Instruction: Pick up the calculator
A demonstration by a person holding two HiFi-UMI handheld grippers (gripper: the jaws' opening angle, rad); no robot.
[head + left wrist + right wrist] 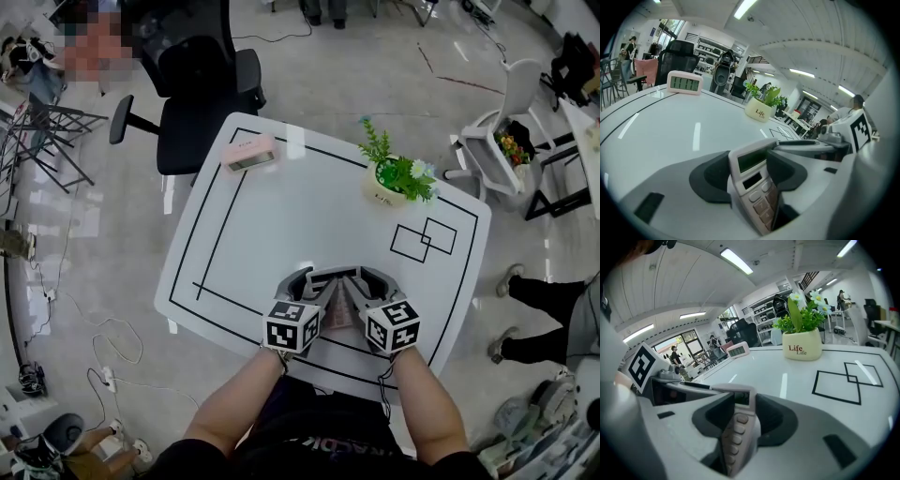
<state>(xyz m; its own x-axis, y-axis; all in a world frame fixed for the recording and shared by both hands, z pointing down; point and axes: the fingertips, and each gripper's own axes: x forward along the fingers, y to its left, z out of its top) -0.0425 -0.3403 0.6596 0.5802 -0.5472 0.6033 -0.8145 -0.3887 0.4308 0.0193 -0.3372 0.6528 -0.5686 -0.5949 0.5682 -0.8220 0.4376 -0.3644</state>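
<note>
Well, the biggest thing we see is the white table (281,197) with black tape lines on it. Past its far side stands a black office chair (192,84). Next come our two tools, the left gripper (750,171) and the right gripper (740,420), side by side at the near edge of the table. Far off to the right sits a cream pot (386,190) with a green plant and white flowers. Far off to the left sits a small pink clock (248,153).

Smallest of all is the pale grey plastic calculator (339,302). It is at the near edge, between our two grippers, tipped up with its screen end away from us. The left gripper's pads press on its two sides, and the right gripper's pads are clamped on it too, so both are grasping it. We cannot tell if its low end touches the table.

We think it could slip. Its sides look smooth and hard, and two grippers hold one small thing. If one hand pulls a different way from the other, the calculator could twist out. Then it could fall on the table, or off the near edge to the floor.
</note>
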